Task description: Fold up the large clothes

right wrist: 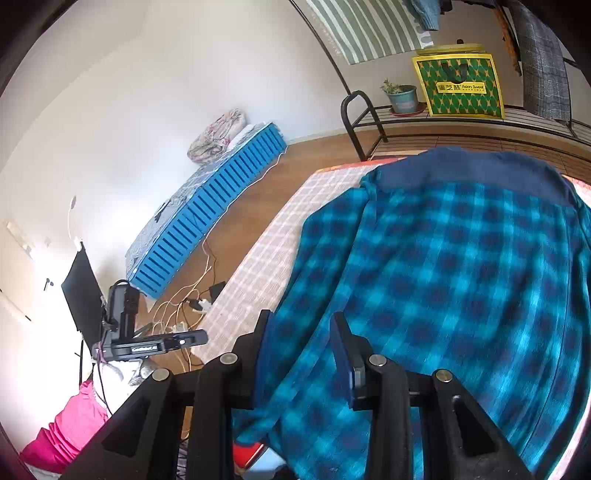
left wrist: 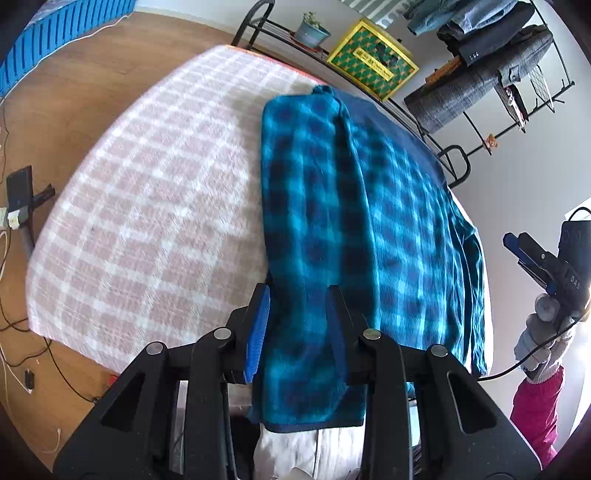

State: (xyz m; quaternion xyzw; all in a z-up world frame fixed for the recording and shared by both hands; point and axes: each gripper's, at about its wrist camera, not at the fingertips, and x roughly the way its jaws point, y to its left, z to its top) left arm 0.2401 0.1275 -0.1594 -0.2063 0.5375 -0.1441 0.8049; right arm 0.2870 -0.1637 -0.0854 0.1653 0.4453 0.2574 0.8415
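Observation:
A teal and navy plaid fleece garment [left wrist: 354,206] lies lengthwise on the right half of a surface covered with a pink checked cloth [left wrist: 147,206]. One side is folded over the middle, and its near hem hangs over the front edge. My left gripper [left wrist: 299,295] hovers open above the near end with nothing pinched. My right gripper [right wrist: 301,319] is also open over the plaid garment [right wrist: 461,277], clear of the fabric. The right gripper [left wrist: 517,243] also shows at the right of the left wrist view, held by a gloved hand. The left gripper [right wrist: 203,336] appears at the left of the right wrist view.
A black metal rack [left wrist: 280,33] behind the surface holds a plant pot [left wrist: 312,31] and a yellow-green bag [left wrist: 373,59]; clothes [left wrist: 480,85] hang at the right. A blue slatted mattress [right wrist: 207,206] and cables [right wrist: 184,295] lie on the wooden floor.

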